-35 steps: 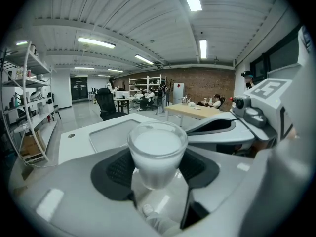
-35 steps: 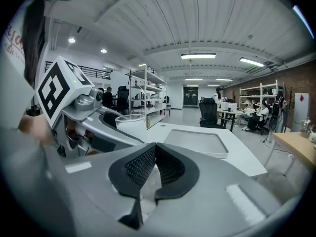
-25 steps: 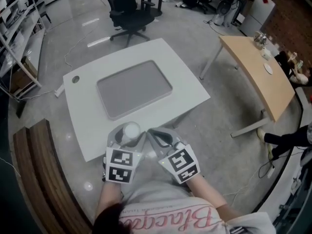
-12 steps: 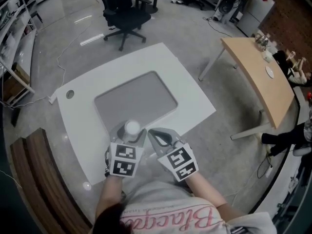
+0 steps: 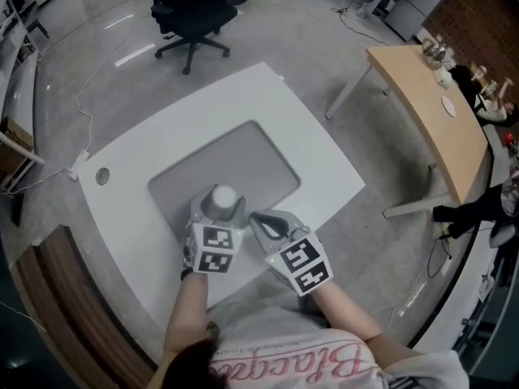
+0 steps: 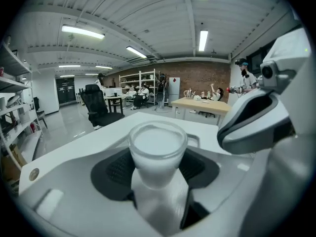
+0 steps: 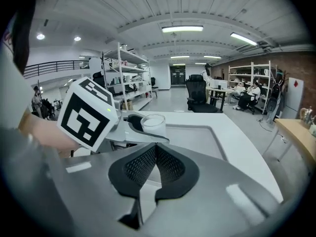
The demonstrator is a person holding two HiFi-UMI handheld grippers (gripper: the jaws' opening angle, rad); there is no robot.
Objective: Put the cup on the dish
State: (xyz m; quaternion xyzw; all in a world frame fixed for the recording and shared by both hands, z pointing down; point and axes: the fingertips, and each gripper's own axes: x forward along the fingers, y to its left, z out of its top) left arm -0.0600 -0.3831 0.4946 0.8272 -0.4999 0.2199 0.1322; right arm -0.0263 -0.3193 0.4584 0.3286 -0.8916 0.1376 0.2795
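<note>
A white frosted cup (image 5: 223, 196) sits upright between the pads of my left gripper (image 5: 217, 209), which is shut on it. In the head view the cup hangs over the near part of a grey rectangular dish (image 5: 258, 157) sunk in the white table (image 5: 324, 160). The left gripper view shows the cup (image 6: 158, 144) filling the gap of the left gripper (image 6: 156, 171). My right gripper (image 5: 261, 221) is close beside it on the right, shut with nothing in it; its pads (image 7: 143, 164) touch. From the right gripper view the cup (image 7: 153, 123) shows ahead on the left.
A black office chair (image 5: 185, 10) stands beyond the table's far side. A wooden desk (image 5: 430, 112) is at the right, and a curved brown bench (image 5: 49, 298) at the near left. The table has a round cable hole (image 5: 101, 176) at its left end.
Both grippers have moved forward together: the cup was over the table's near edge and is now over the grey dish's near part. The grip on it is unchanged.
</note>
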